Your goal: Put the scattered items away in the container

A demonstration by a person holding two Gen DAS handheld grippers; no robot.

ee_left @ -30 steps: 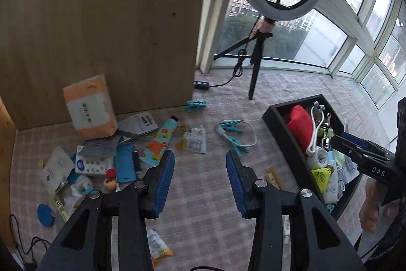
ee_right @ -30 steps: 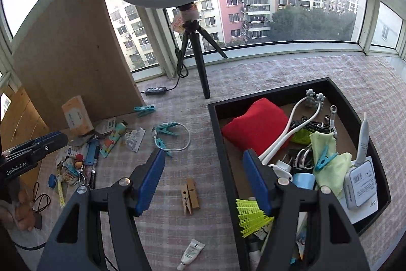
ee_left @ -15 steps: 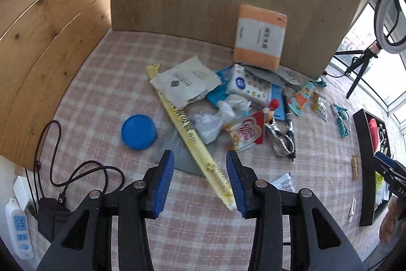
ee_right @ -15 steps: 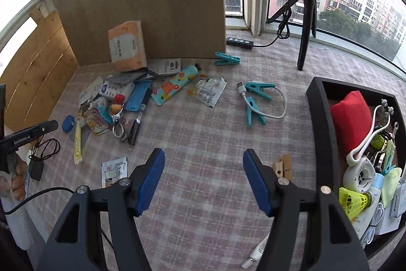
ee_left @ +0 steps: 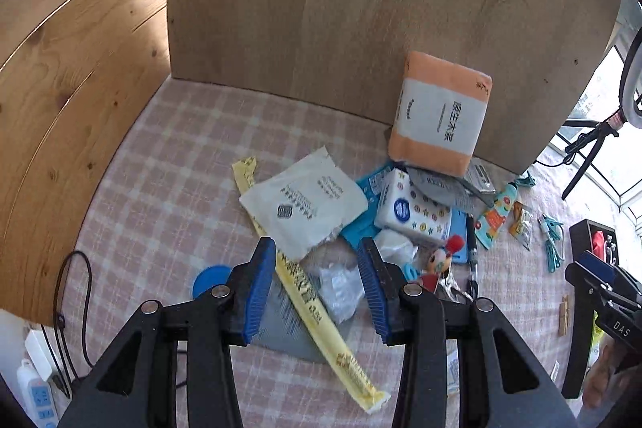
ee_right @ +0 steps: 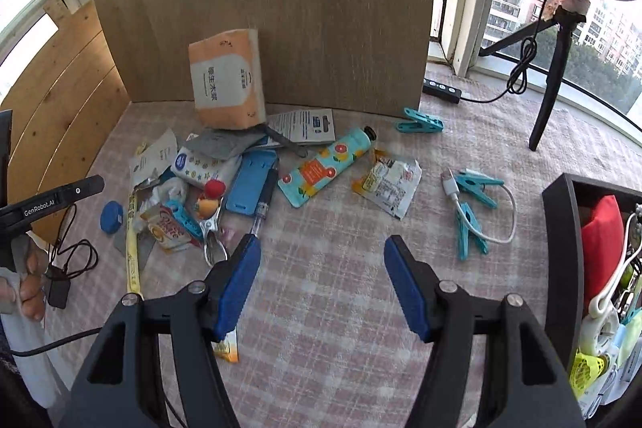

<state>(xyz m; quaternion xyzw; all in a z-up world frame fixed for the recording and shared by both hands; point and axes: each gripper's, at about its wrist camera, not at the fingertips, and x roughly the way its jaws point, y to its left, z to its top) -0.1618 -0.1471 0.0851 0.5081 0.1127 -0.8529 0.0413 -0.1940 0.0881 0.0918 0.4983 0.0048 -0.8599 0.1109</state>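
Note:
My left gripper [ee_left: 317, 247] hangs open over the pile of scattered items, nothing between its blue pads. Under it lie a long yellow sachet [ee_left: 313, 299], a white pouch [ee_left: 305, 203] and crumpled clear plastic [ee_left: 341, 287]. An orange tissue pack [ee_left: 439, 115] leans on the board behind. My right gripper [ee_right: 323, 243] is open over bare checked cloth, just right of a pen [ee_right: 265, 199] and scissors. A hand cream tube [ee_right: 327, 167] and a torn sachet [ee_right: 391, 183] lie beyond it. The black container [ee_right: 561, 227] stands at the right, holding a red pouch [ee_right: 602, 227] and several other items.
Teal clothespins with a white cable [ee_right: 477, 211] lie between pile and container. Upright wooden boards [ee_left: 361, 7] close off the back and left. A ring-light tripod [ee_right: 549, 75] and power strip [ee_right: 441, 91] stand by the window. A charger and cables [ee_left: 68, 307] lie at the cloth's left edge.
Both grippers swung left from the container toward the pile and sank lower. The left one now hovers closer over the yellow sachet. Both stayed open at the same width.

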